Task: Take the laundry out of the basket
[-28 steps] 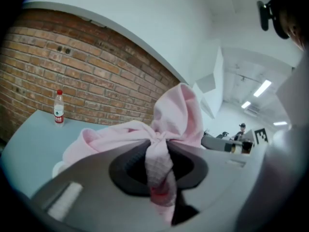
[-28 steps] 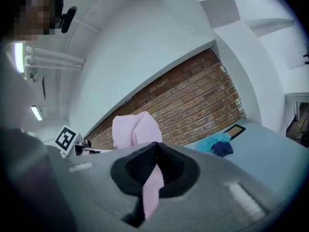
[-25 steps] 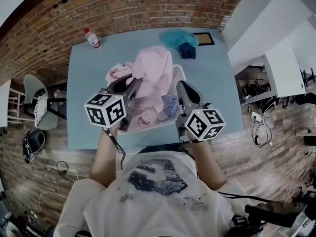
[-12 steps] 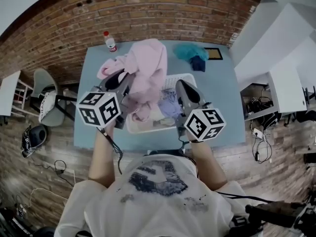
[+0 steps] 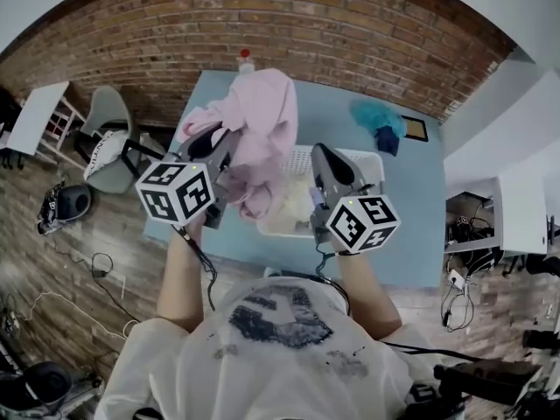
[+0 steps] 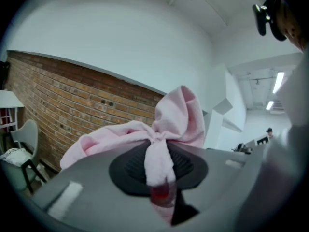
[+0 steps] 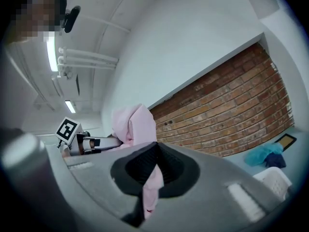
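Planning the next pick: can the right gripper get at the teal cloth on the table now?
Probably not yet: the right gripper is shut on the pink garment, which the left gripper also holds. The teal cloth lies uncovered on the table, likely reachable once it lets go.

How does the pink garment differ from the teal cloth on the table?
The pink garment hangs in the air, pinched by the left claw and right claw; the teal cloth lies bunched on the table. The pink garment looks much larger than the teal cloth. Both are soft, crumpled fabric.
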